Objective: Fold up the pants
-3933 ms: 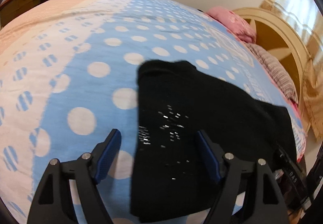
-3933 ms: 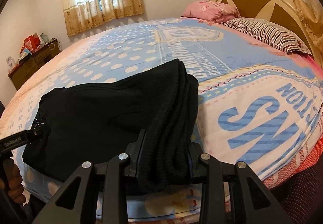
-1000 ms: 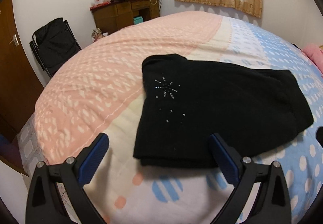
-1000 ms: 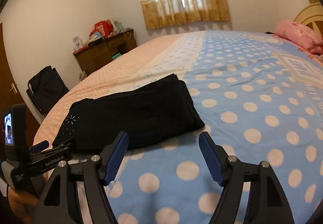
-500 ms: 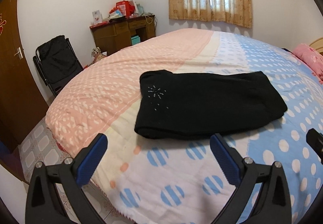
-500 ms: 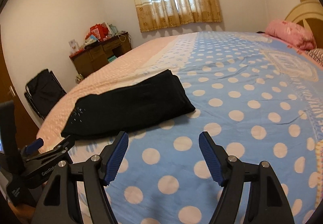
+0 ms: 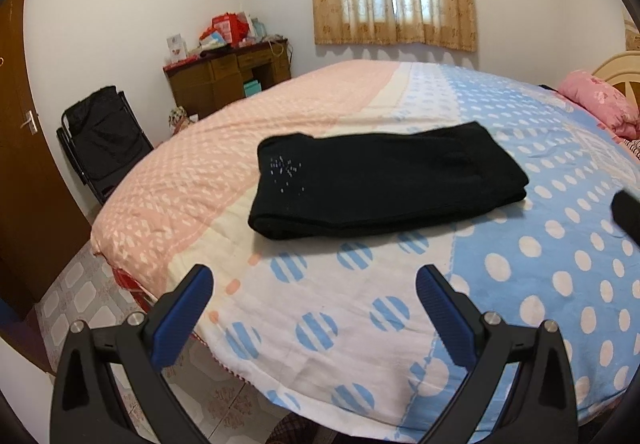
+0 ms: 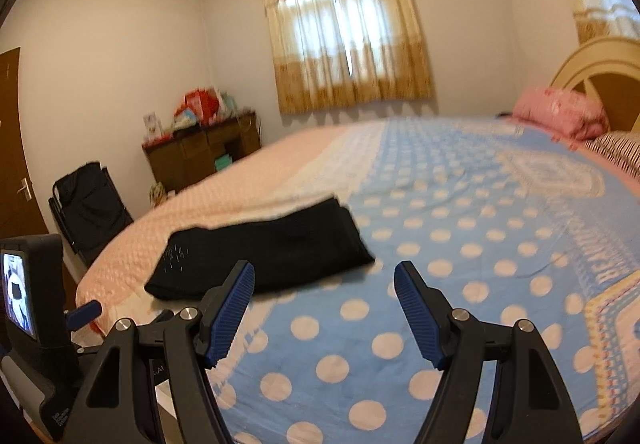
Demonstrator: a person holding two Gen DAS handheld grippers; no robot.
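The black pants (image 7: 380, 184) lie folded into a flat rectangle on the bed, a small sparkly pattern near their left end; the right wrist view shows the pants (image 8: 264, 256) too. My left gripper (image 7: 316, 276) is open, well back from the pants over the bed's near edge, nothing between its blue pads. My right gripper (image 8: 324, 270) is also open and empty, held back from the pants' right end. The left gripper's body (image 8: 36, 308) shows at the left of the right wrist view.
The bed (image 7: 540, 284) has a pink, white and blue polka-dot cover. A pink pillow (image 7: 600, 104) and headboard lie far right. A wooden desk (image 7: 228, 80) with clutter, a black folding chair (image 7: 100, 136) and a brown door (image 7: 24, 148) line the left wall.
Both grippers have pulled back and up from the pants, which now look smaller and farther. Both stayed open; the pants lie unmoved.
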